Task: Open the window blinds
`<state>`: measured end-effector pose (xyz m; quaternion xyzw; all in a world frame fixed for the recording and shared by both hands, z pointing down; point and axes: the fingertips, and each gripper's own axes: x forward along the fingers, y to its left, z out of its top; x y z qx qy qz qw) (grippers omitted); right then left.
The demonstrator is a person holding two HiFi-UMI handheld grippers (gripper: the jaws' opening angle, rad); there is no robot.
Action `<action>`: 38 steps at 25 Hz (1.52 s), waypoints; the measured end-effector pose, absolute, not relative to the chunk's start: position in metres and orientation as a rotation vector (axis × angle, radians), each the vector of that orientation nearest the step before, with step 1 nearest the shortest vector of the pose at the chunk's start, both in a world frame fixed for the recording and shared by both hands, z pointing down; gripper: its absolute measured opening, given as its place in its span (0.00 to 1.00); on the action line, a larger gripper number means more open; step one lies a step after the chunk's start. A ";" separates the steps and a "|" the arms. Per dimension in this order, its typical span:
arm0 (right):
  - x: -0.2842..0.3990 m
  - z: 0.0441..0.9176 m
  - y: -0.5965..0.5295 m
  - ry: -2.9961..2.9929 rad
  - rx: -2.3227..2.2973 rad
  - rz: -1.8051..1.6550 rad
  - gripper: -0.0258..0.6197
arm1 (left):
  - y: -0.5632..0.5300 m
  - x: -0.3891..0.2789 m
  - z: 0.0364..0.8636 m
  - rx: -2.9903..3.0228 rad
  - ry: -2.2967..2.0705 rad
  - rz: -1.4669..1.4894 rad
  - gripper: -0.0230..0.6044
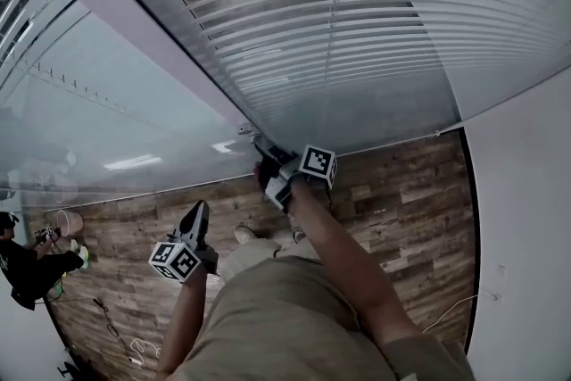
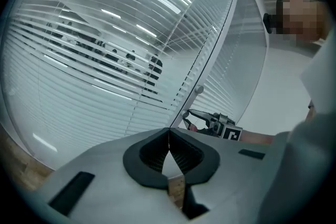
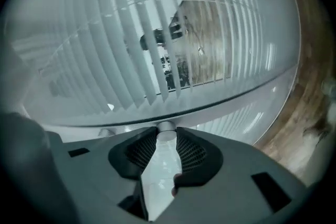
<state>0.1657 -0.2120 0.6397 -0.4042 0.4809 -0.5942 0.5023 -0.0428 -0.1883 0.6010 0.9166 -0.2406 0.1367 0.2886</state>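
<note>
White slatted blinds (image 1: 357, 40) hang behind a glass partition; some slats (image 3: 157, 50) are tilted, so the room beyond shows through the gaps. A small round silver knob (image 3: 166, 127) sits on the partition's frame. My right gripper (image 3: 166, 135) is shut on the knob, one pad on each side. From the head view the right gripper (image 1: 260, 144) reaches up to the frame's corner. In the left gripper view it (image 2: 191, 114) sits at the lower of two knobs (image 2: 199, 90). My left gripper (image 2: 168, 132) hangs lower (image 1: 198, 210), shut and empty.
A grey frame post (image 1: 134, 22) runs diagonally between two glass panes. The wooden floor (image 1: 410, 183) lies below, with a white wall (image 1: 526, 219) at the right. A person in dark clothes (image 1: 22, 268) sits at the far left, with cables (image 1: 116, 330) on the floor nearby.
</note>
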 end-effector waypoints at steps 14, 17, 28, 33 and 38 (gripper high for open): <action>0.156 0.628 -0.213 2.426 -2.776 -0.475 0.31 | -0.188 -0.014 0.591 2.488 -0.553 0.394 0.06; 0.157 0.623 -0.212 2.409 -2.735 -0.468 0.35 | -0.193 -0.021 0.594 2.480 -0.569 0.404 0.06; 0.162 0.634 -0.208 1.147 -1.124 -1.398 0.20 | -0.204 -0.030 0.600 2.460 -0.596 0.411 0.06; 0.159 0.634 -0.206 1.245 -1.195 -1.377 0.07 | -0.203 -0.027 0.602 2.428 -0.587 0.390 0.06; 0.158 0.631 -0.200 1.905 -2.008 -1.055 0.31 | -0.202 -0.031 0.602 2.433 -0.591 0.400 0.06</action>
